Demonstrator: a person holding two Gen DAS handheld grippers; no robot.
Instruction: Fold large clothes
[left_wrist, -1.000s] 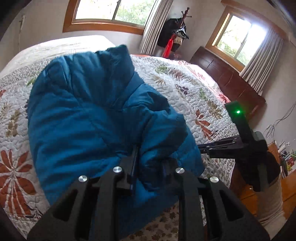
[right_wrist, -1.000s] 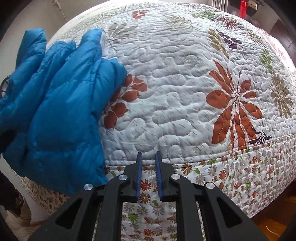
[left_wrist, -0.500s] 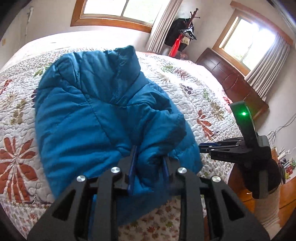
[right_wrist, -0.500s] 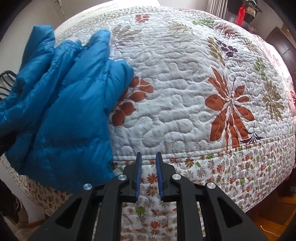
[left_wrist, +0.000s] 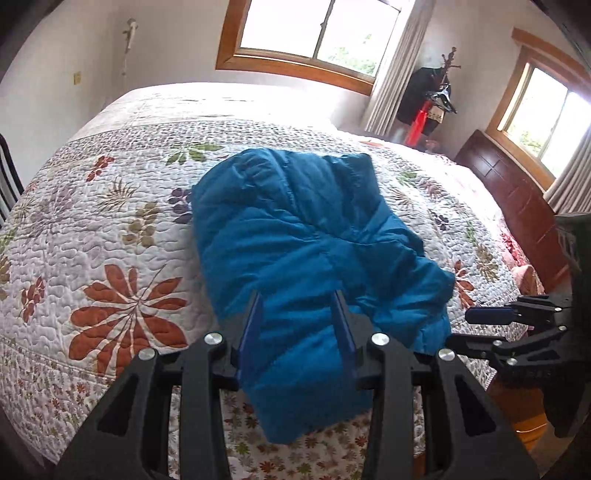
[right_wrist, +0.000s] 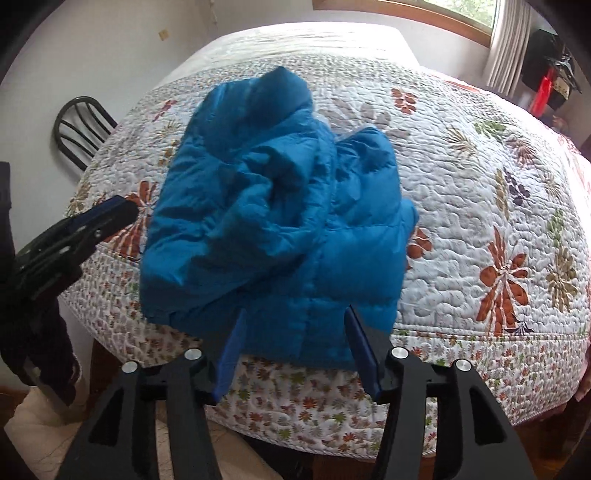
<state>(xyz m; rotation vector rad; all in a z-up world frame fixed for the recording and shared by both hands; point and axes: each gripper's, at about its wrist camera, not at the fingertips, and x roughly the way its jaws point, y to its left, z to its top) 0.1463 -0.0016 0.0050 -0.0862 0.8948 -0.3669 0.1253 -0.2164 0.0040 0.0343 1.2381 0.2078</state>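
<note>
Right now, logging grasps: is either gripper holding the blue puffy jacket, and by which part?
Neither. Left gripper and right gripper, just opened, stand clear of the blue puffy jacket.

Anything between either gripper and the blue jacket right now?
Nothing visible. The blue jacket lies bunched on the quilt, overhanging the bed's near edge. The left gripper and right gripper, jaws just opened and empty, hover right above it.
</note>
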